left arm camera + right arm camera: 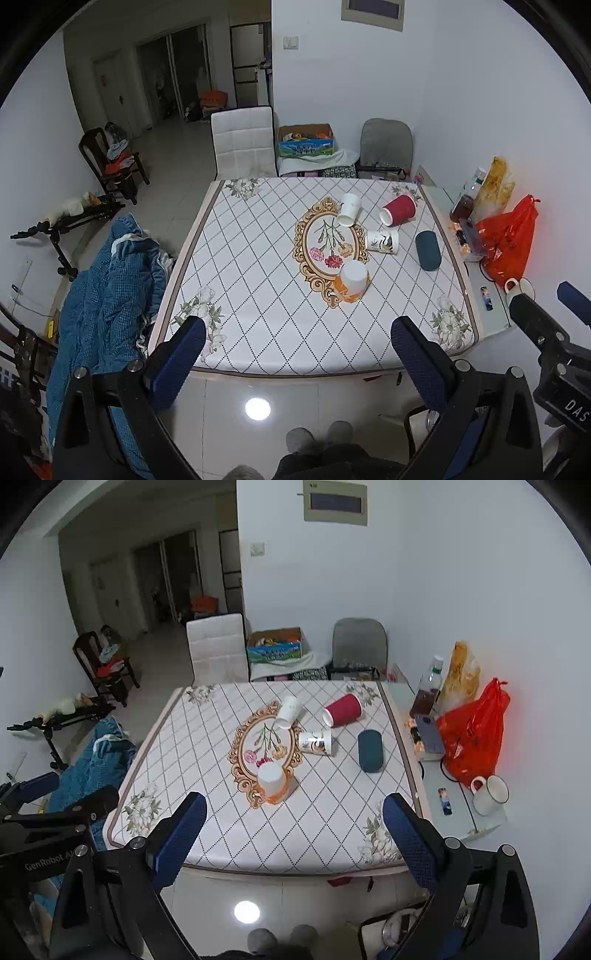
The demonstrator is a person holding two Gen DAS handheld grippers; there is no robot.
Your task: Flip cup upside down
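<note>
Several paper cups are on the patterned table. An orange and white cup stands upside down near the middle. A white cup, a red cup and a printed white cup lie on their sides behind it. A dark teal cup lies at the right. My left gripper and right gripper are open and empty, held above the table's near edge.
A side shelf at the right holds a red bag, a white mug, a bottle and a phone. A white chair and grey chair stand behind the table. Blue bedding lies left.
</note>
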